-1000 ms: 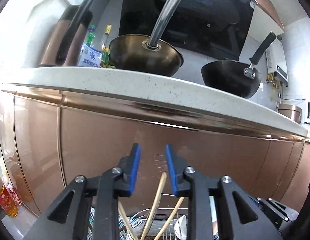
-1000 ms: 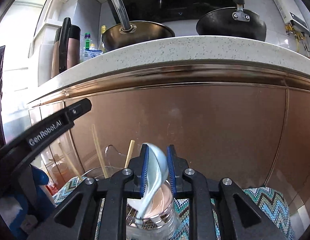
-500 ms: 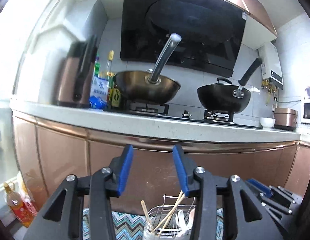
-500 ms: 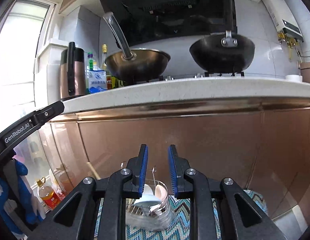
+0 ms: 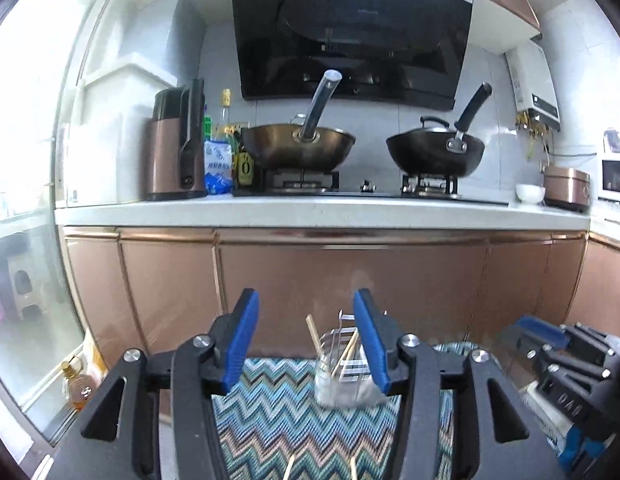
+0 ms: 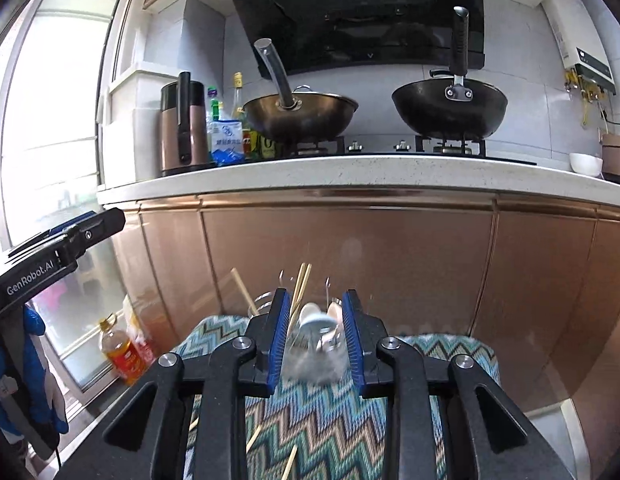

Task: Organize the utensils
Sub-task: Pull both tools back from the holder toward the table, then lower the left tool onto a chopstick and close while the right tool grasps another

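A clear glass holder (image 5: 341, 376) stands on a zigzag-patterned cloth (image 5: 278, 412). It holds several wooden chopsticks (image 5: 313, 336) and white spoons (image 6: 313, 318). In the right wrist view the holder (image 6: 313, 356) sits just beyond and between the fingers. My left gripper (image 5: 304, 344) is open and empty, held back from and above the holder. My right gripper (image 6: 314, 334) is open and empty. Loose chopsticks (image 6: 290, 468) lie on the cloth (image 6: 333, 420) below the grippers.
Copper cabinet fronts (image 5: 349, 280) rise right behind the cloth, under a white counter (image 5: 310, 212) with two woks (image 5: 298, 152) on a stove. An oil bottle (image 6: 122, 352) stands on the floor at left. The other gripper's body (image 5: 565, 364) is at right.
Both grippers have pulled back and up from the holder. The right gripper let go of the white spoon, which now rests in the holder. The left jaws have opened wider.
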